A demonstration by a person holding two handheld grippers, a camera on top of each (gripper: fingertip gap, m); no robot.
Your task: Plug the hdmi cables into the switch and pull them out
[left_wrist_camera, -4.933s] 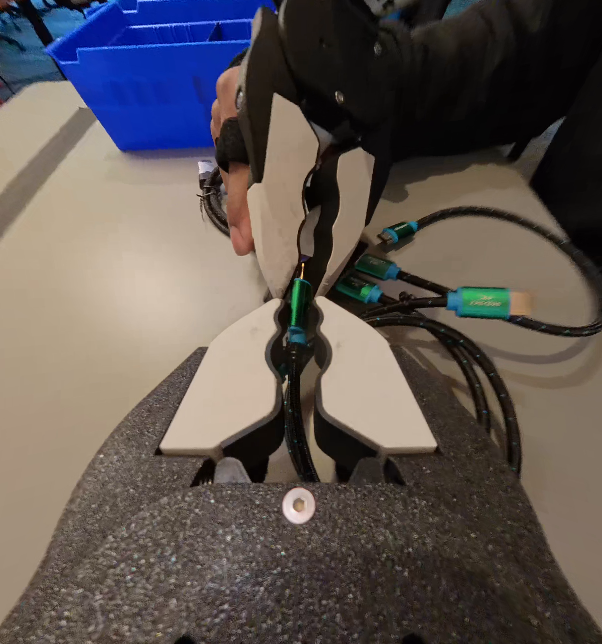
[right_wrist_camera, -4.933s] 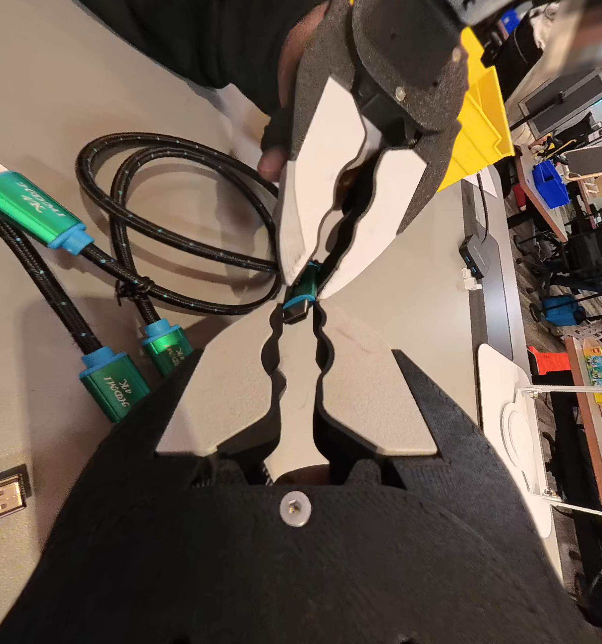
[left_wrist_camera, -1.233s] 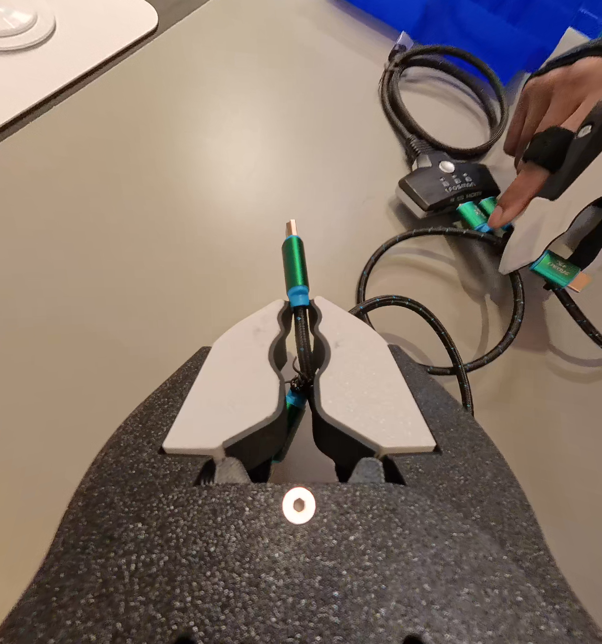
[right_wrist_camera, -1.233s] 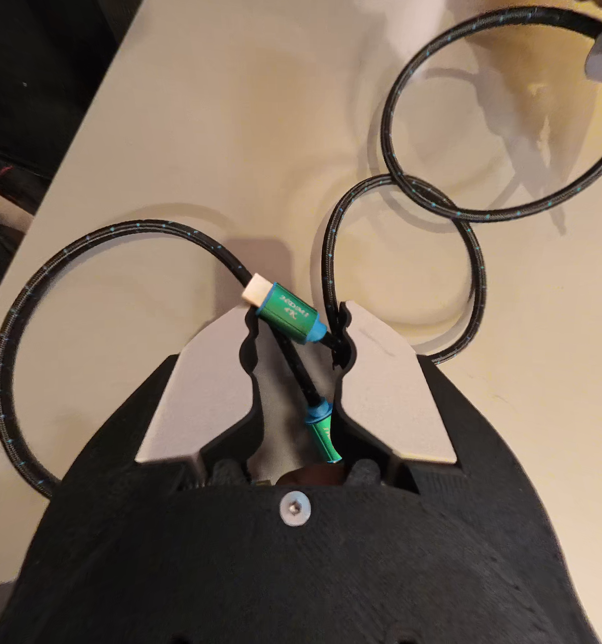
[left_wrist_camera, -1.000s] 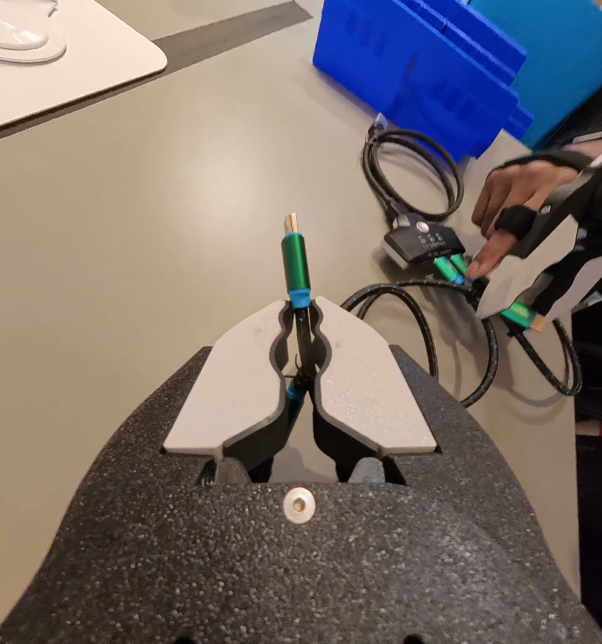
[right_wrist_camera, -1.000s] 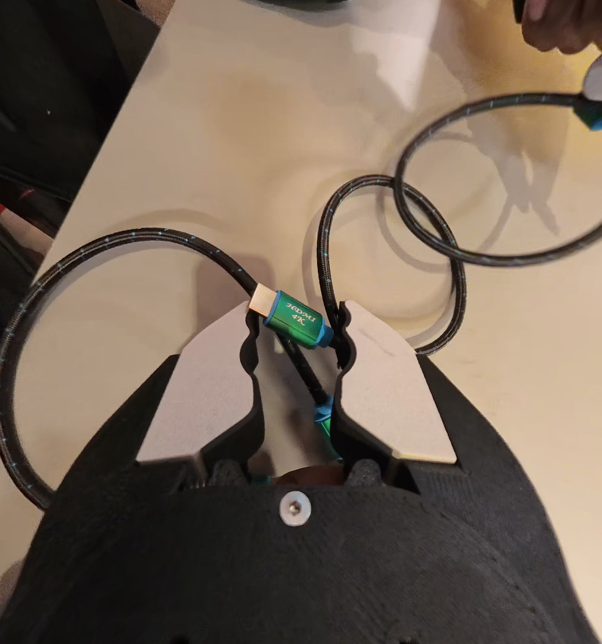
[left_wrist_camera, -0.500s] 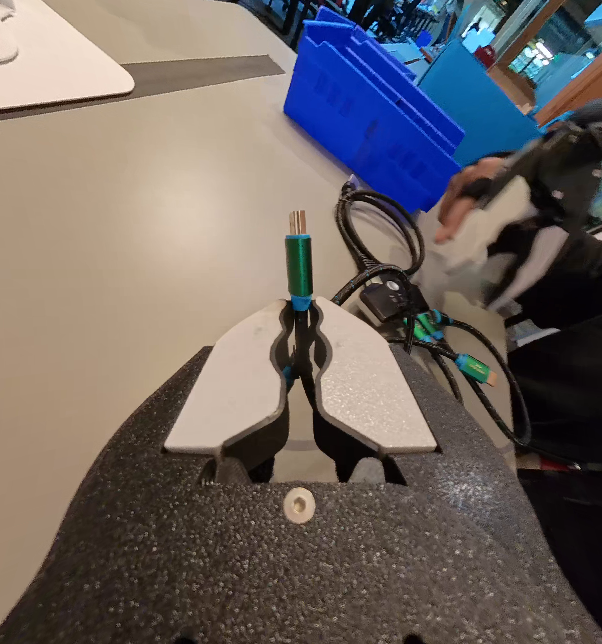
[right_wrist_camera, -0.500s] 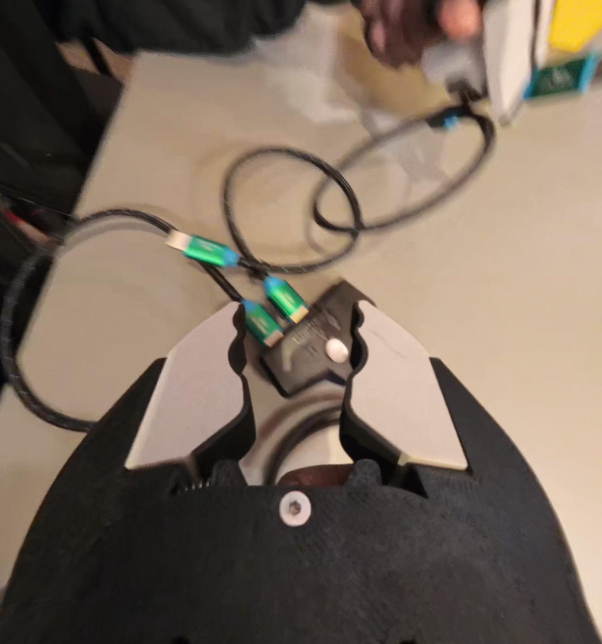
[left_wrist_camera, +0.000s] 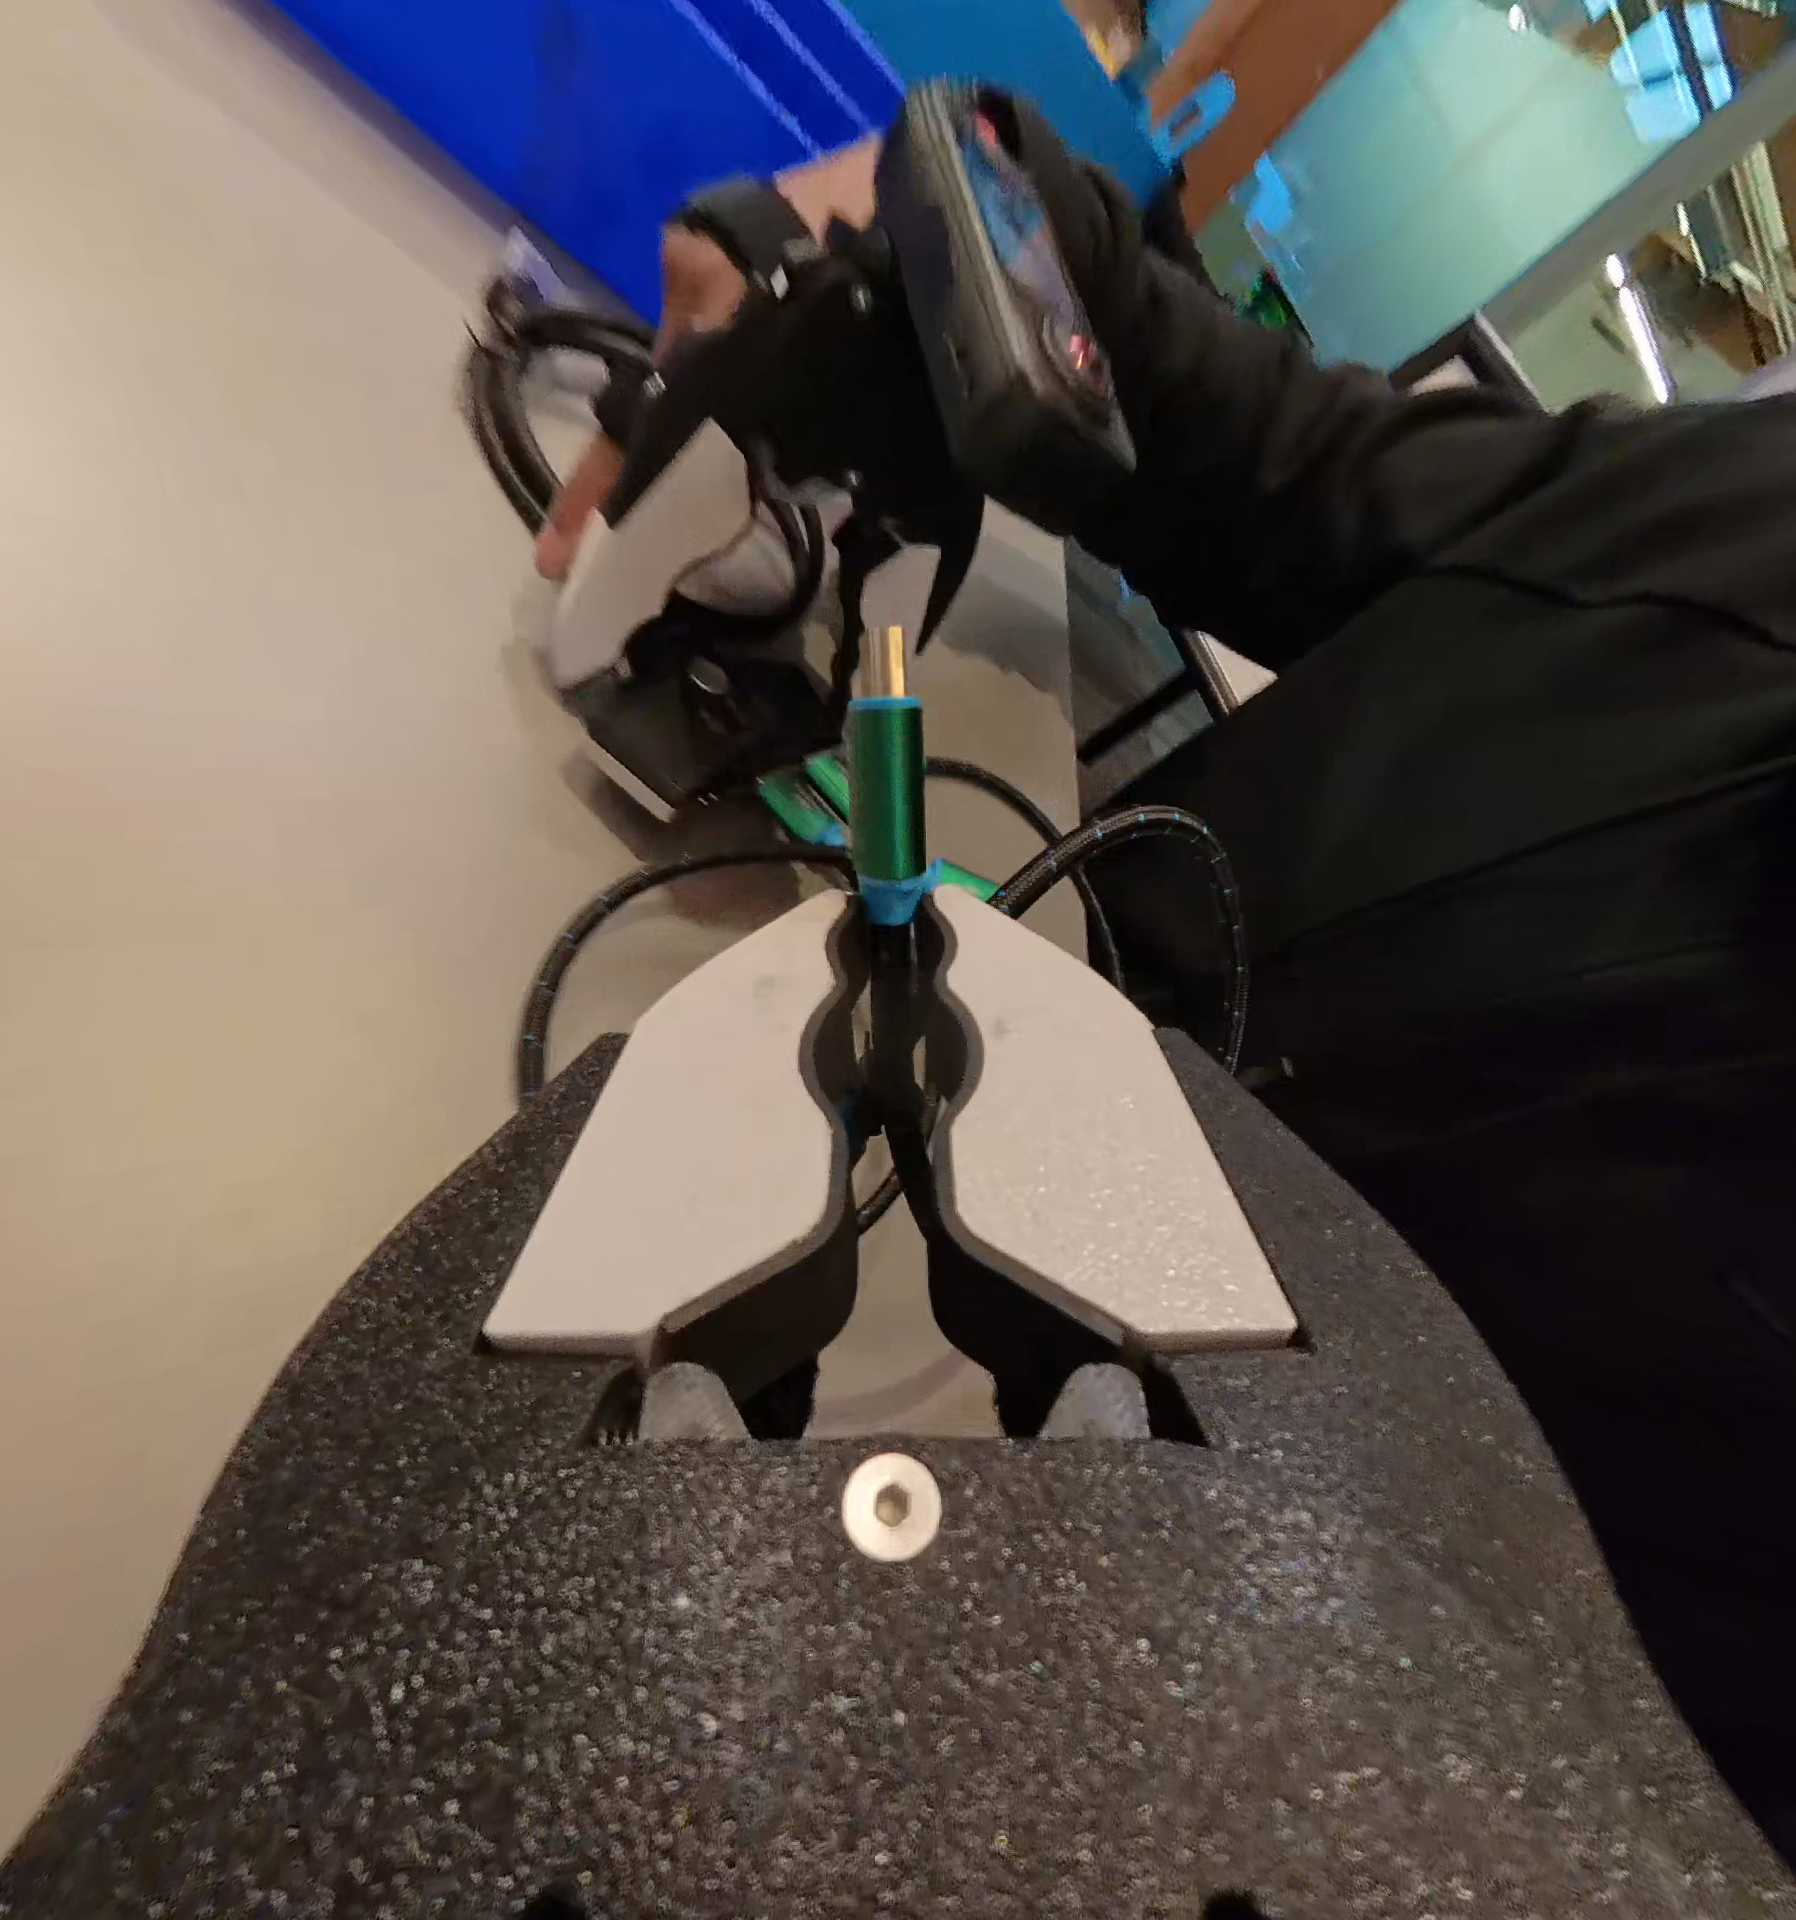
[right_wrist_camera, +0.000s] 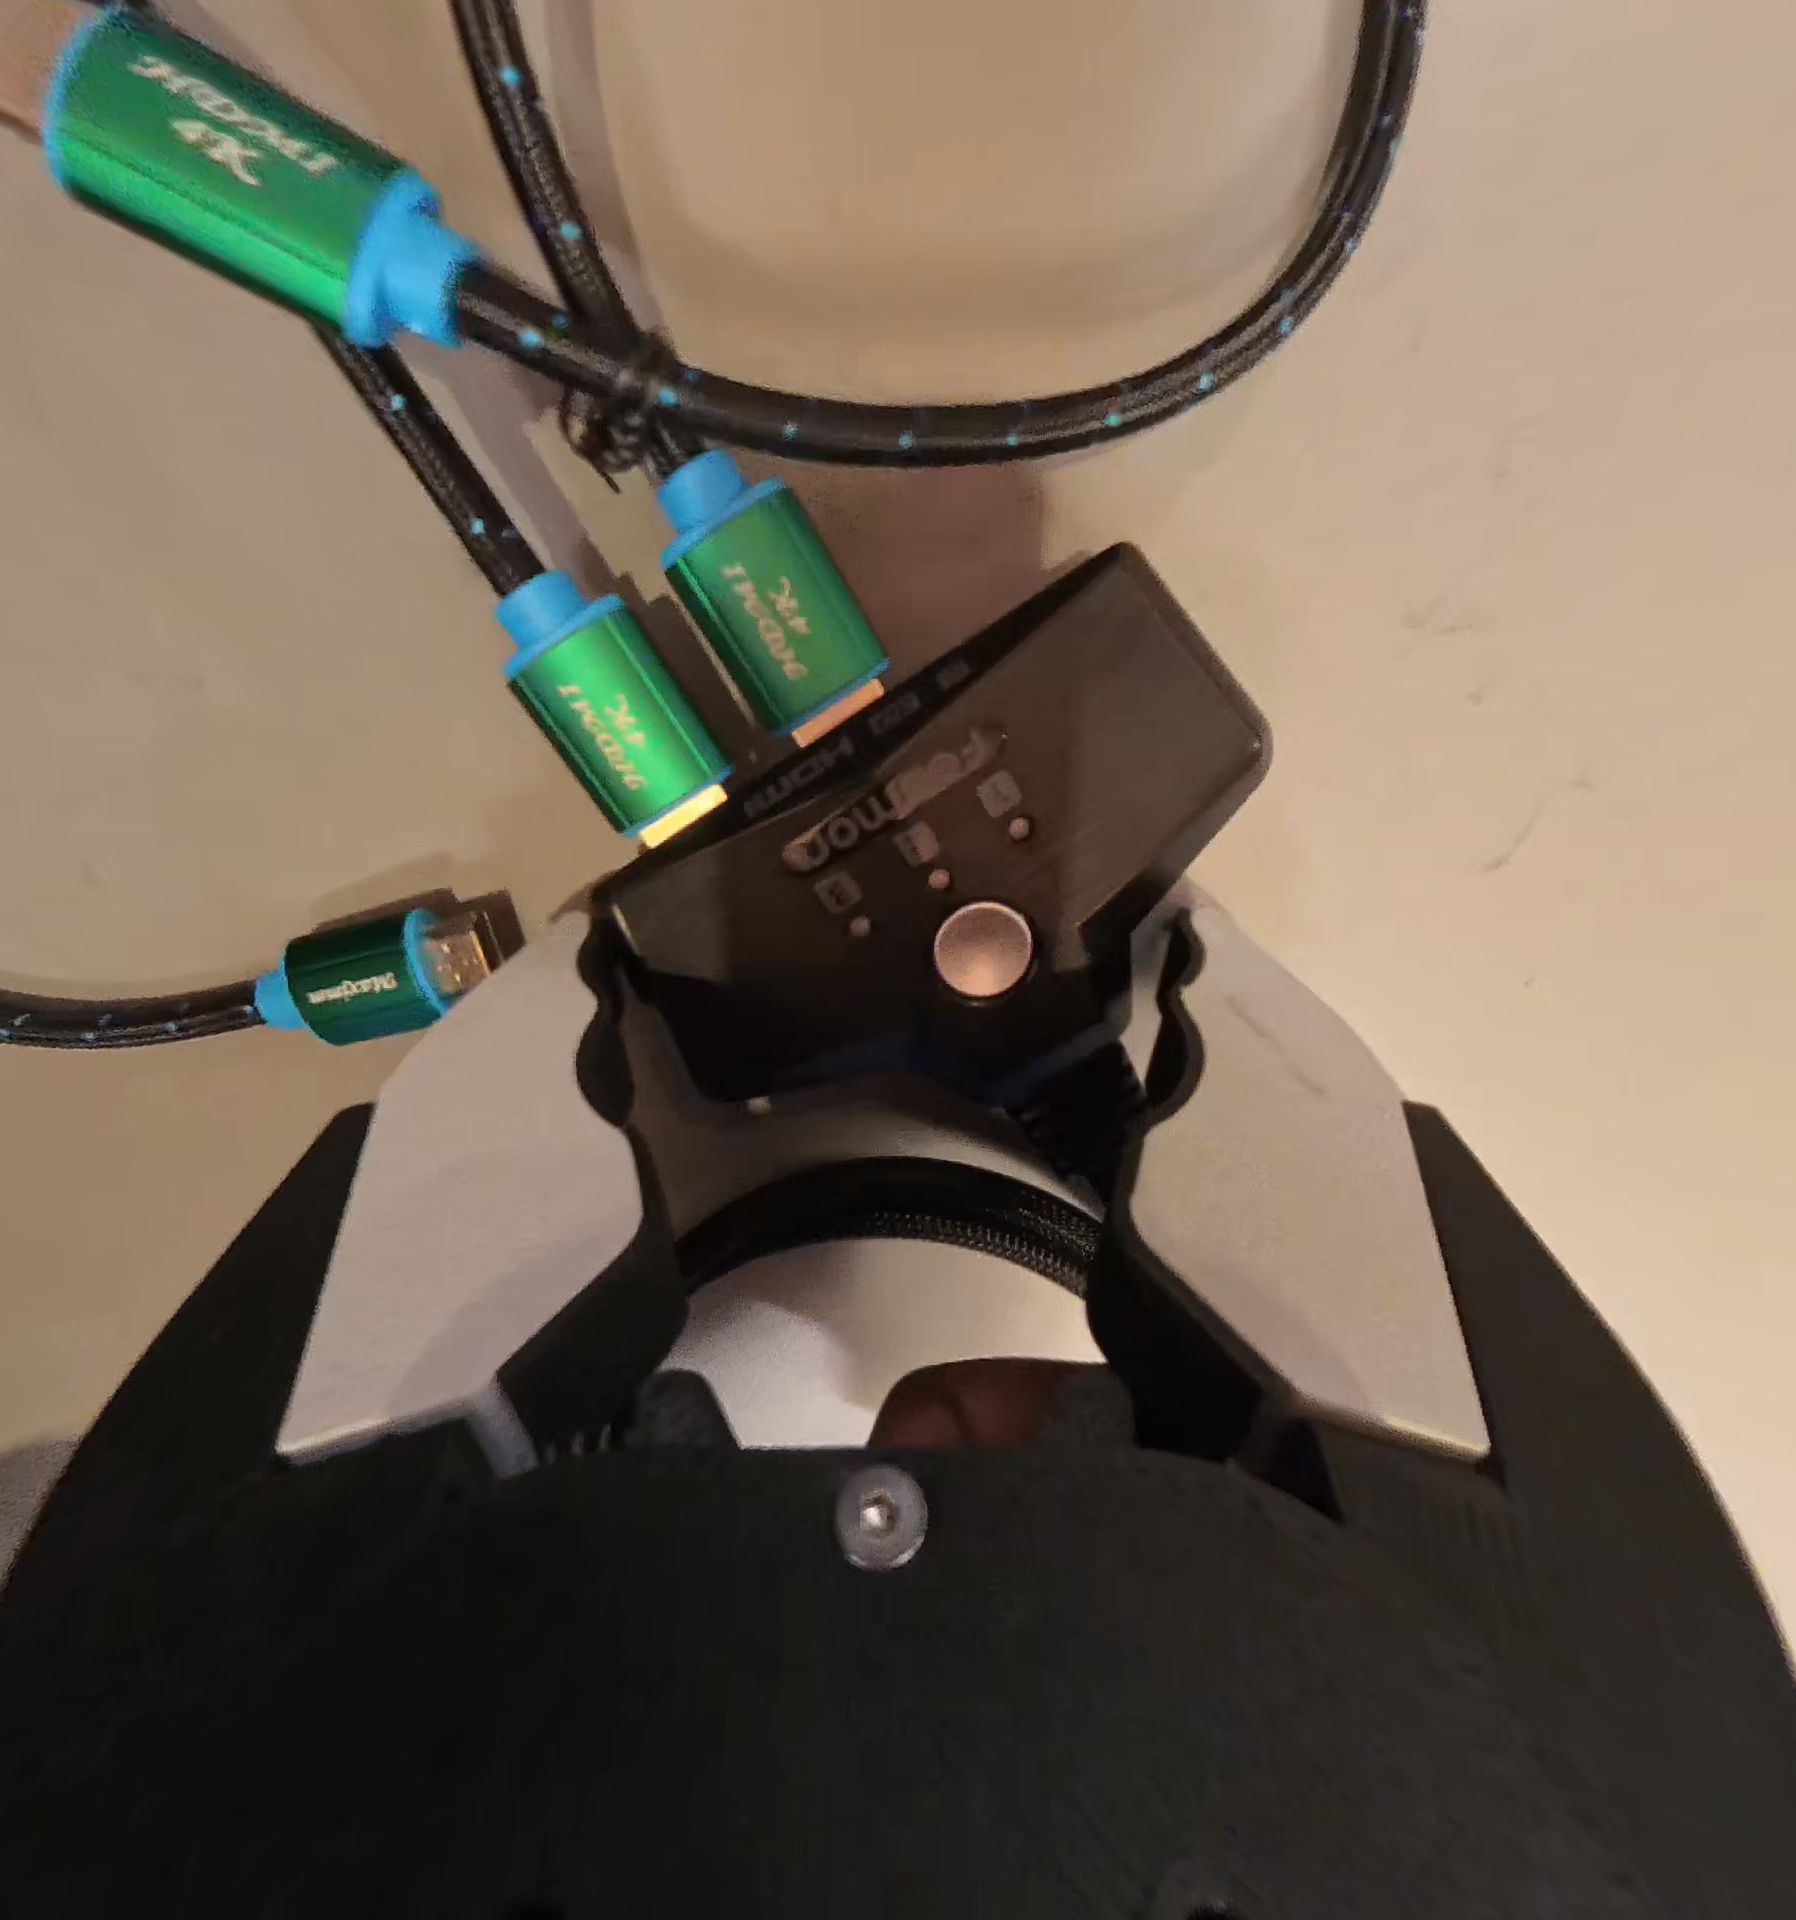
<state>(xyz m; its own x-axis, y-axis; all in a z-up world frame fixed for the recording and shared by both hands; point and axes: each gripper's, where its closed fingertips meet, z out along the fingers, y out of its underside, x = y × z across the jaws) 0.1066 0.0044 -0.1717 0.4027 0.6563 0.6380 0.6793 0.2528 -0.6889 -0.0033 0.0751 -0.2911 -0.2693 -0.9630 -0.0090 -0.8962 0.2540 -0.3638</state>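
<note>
The beige counter (right_wrist_camera: 1496, 520) carries everything you are working on, with a blue bin (left_wrist_camera: 603, 135) standing at its far edge in the left wrist view. Your right arm in its black sleeve (left_wrist_camera: 1496, 727) reaches across that view, the gloved right hand (left_wrist_camera: 769, 343) blurred above the switch.

Your right gripper (right_wrist_camera: 889, 997) has its fingers (right_wrist_camera: 1289, 1143) spread wide on either side of the near end of the black switch (right_wrist_camera: 956, 831), which lies on the counter. The fingertips sit right at the switch's corners, but you cannot tell from these views whether they press on it.

Two green plugs (right_wrist_camera: 696, 675) stand side by side in the switch's far face, their braided black cables (right_wrist_camera: 977, 436) looping away over the counter. A third green plug (right_wrist_camera: 385, 982) lies loose on the counter just left of the switch, apart from it. A fourth green plug (right_wrist_camera: 219, 177) lies at the upper left, also unplugged.

Your left gripper (left_wrist_camera: 889, 914) has its fingers (left_wrist_camera: 1070, 1101) nearly closed on the braided cable just behind the held green plug (left_wrist_camera: 886, 790). That plug sticks out past the fingertips, its gold tip pointing toward the switch, not yet reaching it.
</note>
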